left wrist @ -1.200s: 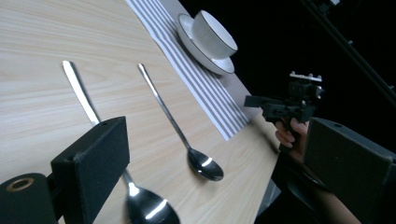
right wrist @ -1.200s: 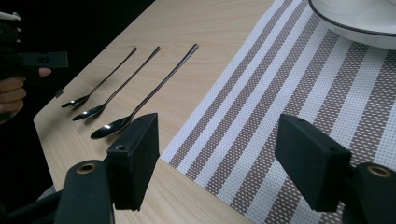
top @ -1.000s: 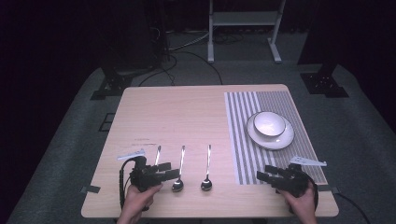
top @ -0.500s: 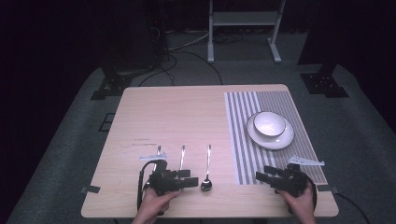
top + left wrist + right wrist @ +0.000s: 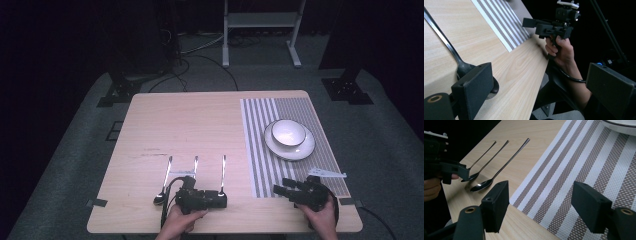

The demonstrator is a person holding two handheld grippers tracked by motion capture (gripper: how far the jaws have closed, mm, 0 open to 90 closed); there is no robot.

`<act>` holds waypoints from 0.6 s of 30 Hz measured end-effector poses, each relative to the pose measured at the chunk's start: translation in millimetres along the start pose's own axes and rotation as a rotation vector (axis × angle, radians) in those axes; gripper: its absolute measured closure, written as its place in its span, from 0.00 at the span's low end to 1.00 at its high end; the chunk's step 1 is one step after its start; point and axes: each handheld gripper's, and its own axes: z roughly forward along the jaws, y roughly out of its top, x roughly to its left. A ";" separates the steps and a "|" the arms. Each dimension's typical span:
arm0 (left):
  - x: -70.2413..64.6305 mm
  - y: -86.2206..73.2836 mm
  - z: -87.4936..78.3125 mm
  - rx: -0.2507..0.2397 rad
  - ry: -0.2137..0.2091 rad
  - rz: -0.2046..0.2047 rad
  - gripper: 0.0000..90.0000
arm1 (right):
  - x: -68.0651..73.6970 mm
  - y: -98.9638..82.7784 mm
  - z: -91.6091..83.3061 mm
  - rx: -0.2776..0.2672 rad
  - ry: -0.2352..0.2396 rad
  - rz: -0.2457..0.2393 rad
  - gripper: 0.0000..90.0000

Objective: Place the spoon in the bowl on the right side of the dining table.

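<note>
Spoons (image 5: 195, 172): lying side by side, near-left on table (image 5: 190, 120).
Placemat (image 5: 260, 145): lying right of spoons.
Bowl (image 5: 288, 132): sitting on plate (image 5: 300, 149), on placemat, far right.

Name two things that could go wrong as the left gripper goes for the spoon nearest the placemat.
1. The left gripper, fingers open, sits at the bowl of the rightmost spoon, which lies flat on the table; the fingers may slide over it.
2. The middle spoon lies close alongside and could get knocked.
</note>
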 end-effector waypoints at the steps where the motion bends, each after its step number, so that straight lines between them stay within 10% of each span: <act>1: 0.9 -0.7 1.4 0.004 0.002 -0.003 0.07 | 0.1 0.0 0.1 0.001 0.000 0.000 0.33; 18: 7.2 -7.5 18.7 0.120 0.080 0.010 0.08 | 1.9 -0.1 3.0 0.011 0.006 -0.002 0.33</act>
